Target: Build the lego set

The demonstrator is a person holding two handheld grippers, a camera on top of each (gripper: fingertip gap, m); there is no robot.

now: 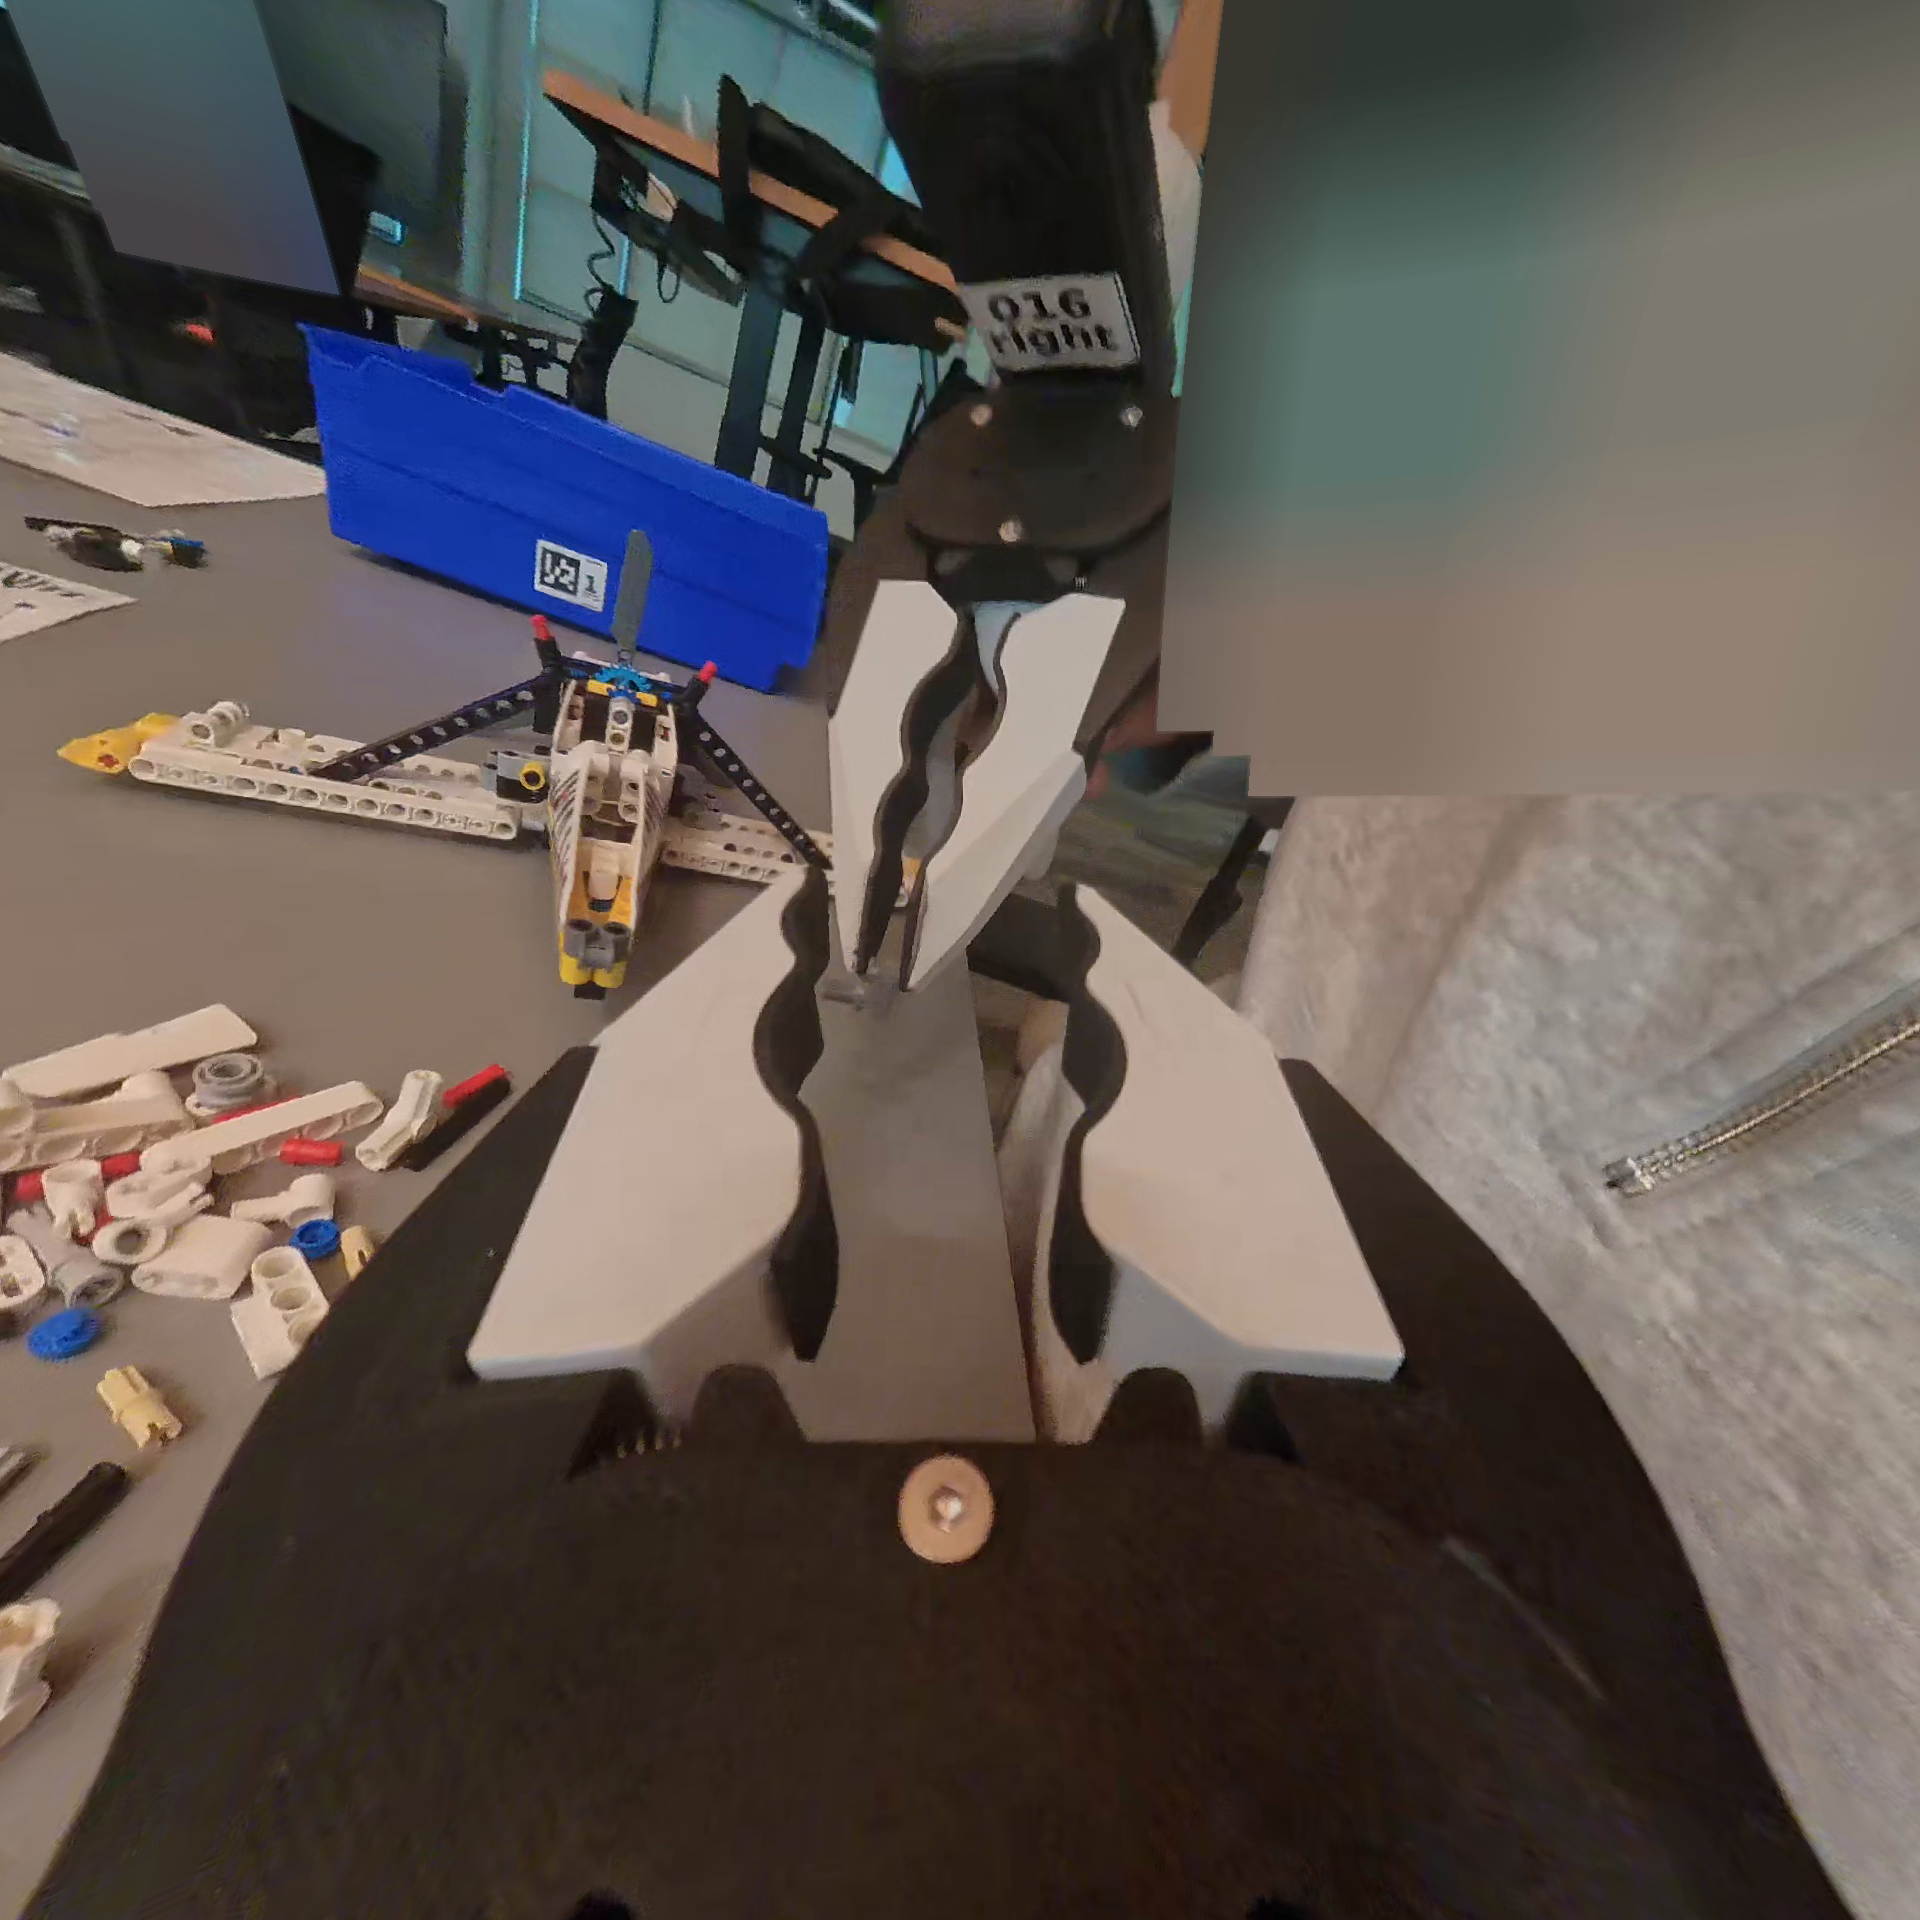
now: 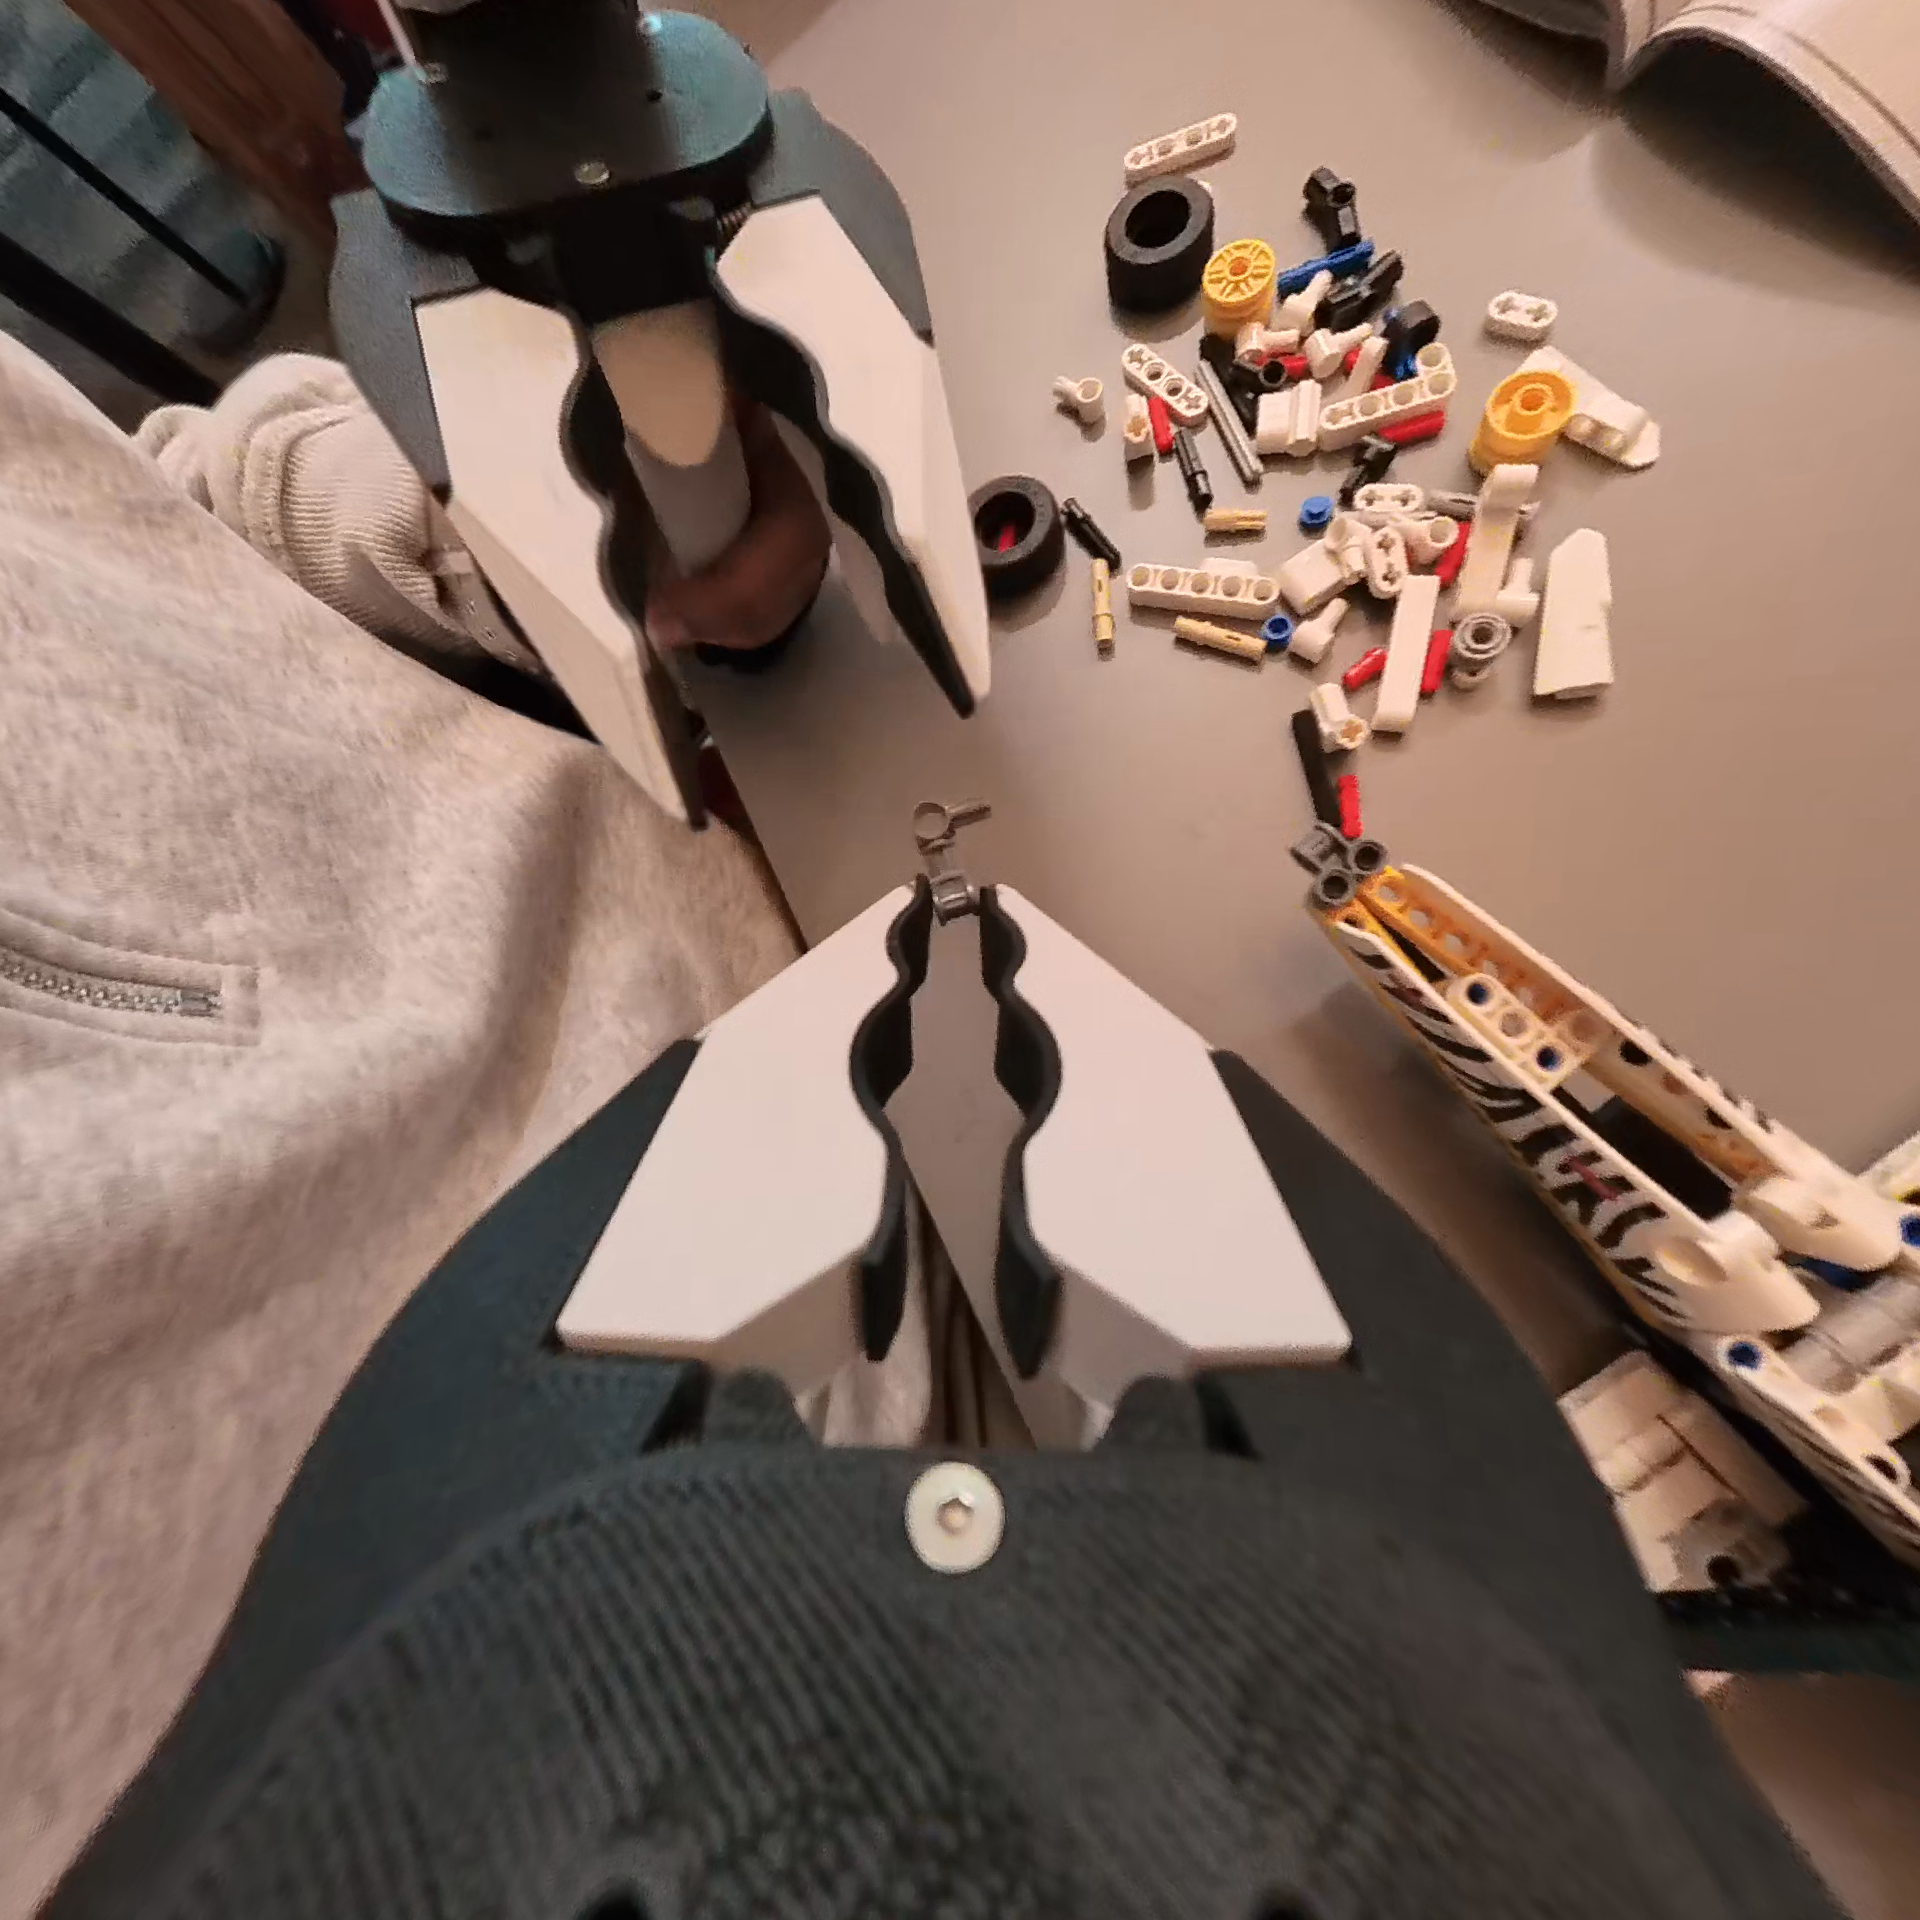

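My right gripper (image 2: 954, 896) is shut on a small grey Lego connector (image 2: 943, 831) that sticks out past its tips, just above the grey table (image 2: 1143, 790). In the left wrist view the right gripper (image 1: 883, 961) comes down from above with the grey piece (image 1: 860, 989) at its tips. My left gripper (image 1: 945, 899) is open and empty, its fingers on either side of the right gripper's tips. It shows open in the right wrist view (image 2: 831, 753), a short way beyond the piece. The part-built white, yellow and black Lego model (image 1: 603, 800) lies on the table (image 2: 1558, 1070).
A pile of loose Lego parts (image 1: 177, 1174) lies on the table, with wheels and beams in it (image 2: 1351, 468). A blue bin (image 1: 520, 488) and paper sheets (image 1: 135, 447) are at the back. An open booklet (image 2: 1766, 94) lies far off. A person's grey sweater (image 2: 260, 831) is at the table edge. Only a small space, under 4 cm, lies between the two pairs of fingers.
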